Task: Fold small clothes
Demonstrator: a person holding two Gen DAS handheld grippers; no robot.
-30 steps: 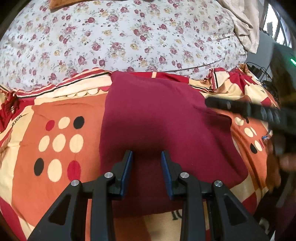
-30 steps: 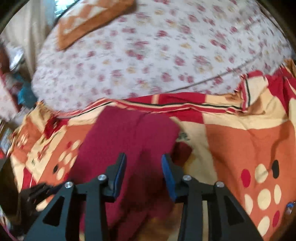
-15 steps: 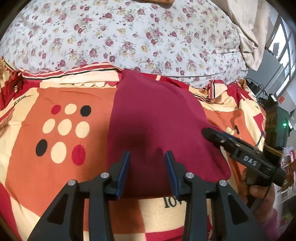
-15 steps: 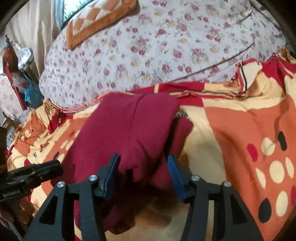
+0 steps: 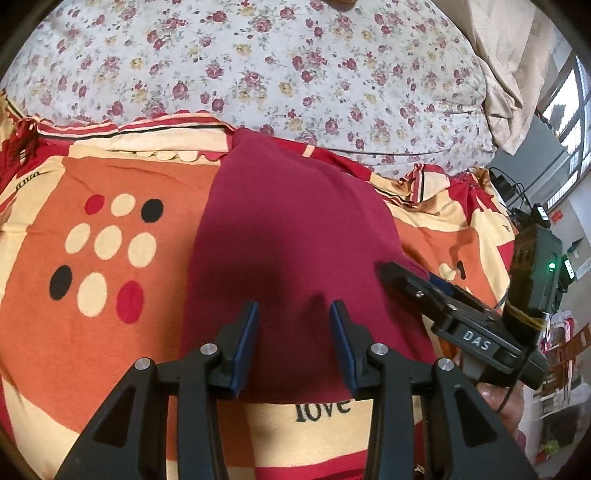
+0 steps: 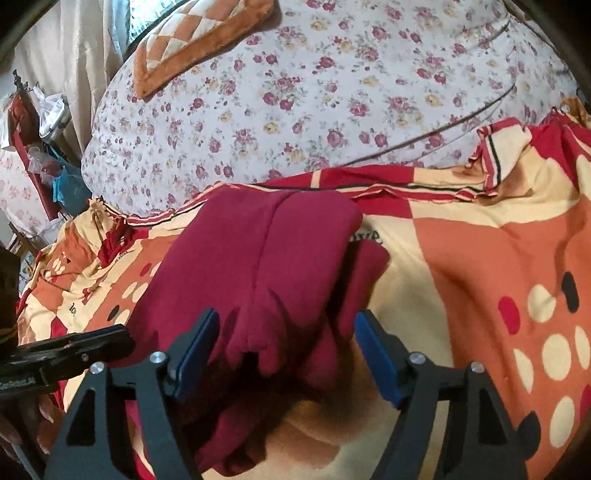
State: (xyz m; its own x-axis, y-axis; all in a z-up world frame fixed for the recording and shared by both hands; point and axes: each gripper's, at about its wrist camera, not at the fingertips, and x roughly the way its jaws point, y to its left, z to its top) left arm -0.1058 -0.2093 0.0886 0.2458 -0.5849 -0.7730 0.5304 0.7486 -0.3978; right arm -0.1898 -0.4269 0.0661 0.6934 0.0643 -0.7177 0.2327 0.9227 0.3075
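A dark red garment (image 5: 288, 229) lies folded on the orange patterned blanket (image 5: 110, 295). In the right wrist view the garment (image 6: 258, 266) shows a fold seam down its middle and a loose layer sticking out at its right. My left gripper (image 5: 293, 332) is open and empty over the garment's near edge. My right gripper (image 6: 286, 343) is open wide, with the garment's near end lying between its fingers. The right gripper also shows in the left wrist view (image 5: 461, 317), at the garment's right edge.
A floral quilt (image 5: 258, 74) rises behind the blanket. An orange checked cushion (image 6: 192, 33) lies on it at the back. The left gripper shows at the left edge of the right wrist view (image 6: 66, 350). Cluttered furniture stands beyond the bed's sides.
Both grippers pulled back and up from the garment. The right gripper opened wider and shifted to the garment's right end. The garment now lies flatter.
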